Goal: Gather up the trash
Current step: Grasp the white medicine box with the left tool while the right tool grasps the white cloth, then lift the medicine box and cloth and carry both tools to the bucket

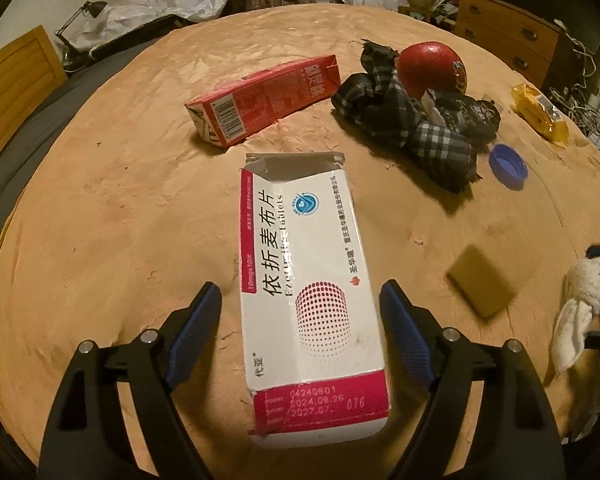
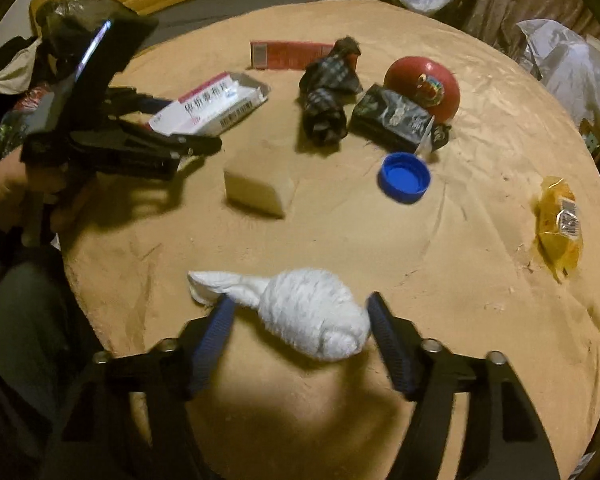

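Tan cloth (image 1: 120, 200) covers the round table. Between the left gripper's (image 1: 300, 312) wide jaws lies the white tablet box (image 1: 304, 280), untouched. Right gripper (image 2: 300, 320) stands half-open around a white tissue wad (image 2: 312, 312), barely touching it.

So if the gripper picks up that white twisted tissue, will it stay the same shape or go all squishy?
Probably squishy. The white tissue looks like soft crumpled paper, so it would likely squash between the right gripper pads. Its thin twisted tail would likely flop or dangle. It looks very light, so it should lift easily and probably won't roll far on the soft tan cover.
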{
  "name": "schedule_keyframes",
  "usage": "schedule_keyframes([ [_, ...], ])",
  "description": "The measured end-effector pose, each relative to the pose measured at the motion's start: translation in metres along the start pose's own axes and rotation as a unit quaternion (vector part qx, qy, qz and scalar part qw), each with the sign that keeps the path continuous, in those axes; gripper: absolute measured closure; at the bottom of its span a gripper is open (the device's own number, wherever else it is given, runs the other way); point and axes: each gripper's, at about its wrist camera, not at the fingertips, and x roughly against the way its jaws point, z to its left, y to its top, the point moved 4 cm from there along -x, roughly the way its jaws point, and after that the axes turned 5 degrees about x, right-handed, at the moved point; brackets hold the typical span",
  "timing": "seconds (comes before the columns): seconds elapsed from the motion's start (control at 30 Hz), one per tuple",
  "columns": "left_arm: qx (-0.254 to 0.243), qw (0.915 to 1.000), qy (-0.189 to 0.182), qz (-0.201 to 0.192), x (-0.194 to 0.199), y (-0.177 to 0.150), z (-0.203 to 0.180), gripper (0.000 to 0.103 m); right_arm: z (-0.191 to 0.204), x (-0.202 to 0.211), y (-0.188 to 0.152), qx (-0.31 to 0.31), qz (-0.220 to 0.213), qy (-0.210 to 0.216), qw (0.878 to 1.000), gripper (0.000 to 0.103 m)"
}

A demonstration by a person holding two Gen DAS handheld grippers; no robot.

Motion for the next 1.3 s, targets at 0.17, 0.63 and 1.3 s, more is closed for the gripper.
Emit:
schedule_keyframes([
  [0.17,0.013,0.9998,-0.002,-0.013,0.004,0.002,0.001,0.052,-0.002,-0.005,-0.007,-0.024,-0.005,-0.017,1.000,0.060],
  [0.63,0.012,0.9944,0.009,-0.105,0.081,-0.011,-0.028,0.054,-0.007,0.067,-0.028,-0.176,-0.156,-0.102,0.967,0.064],
  [1.3,0.035,0.9472,0.040,-0.316,0.237,-0.041,-0.091,0.054,0.048,0.196,-0.055,-0.226,-0.327,-0.237,0.887,0.064],
])
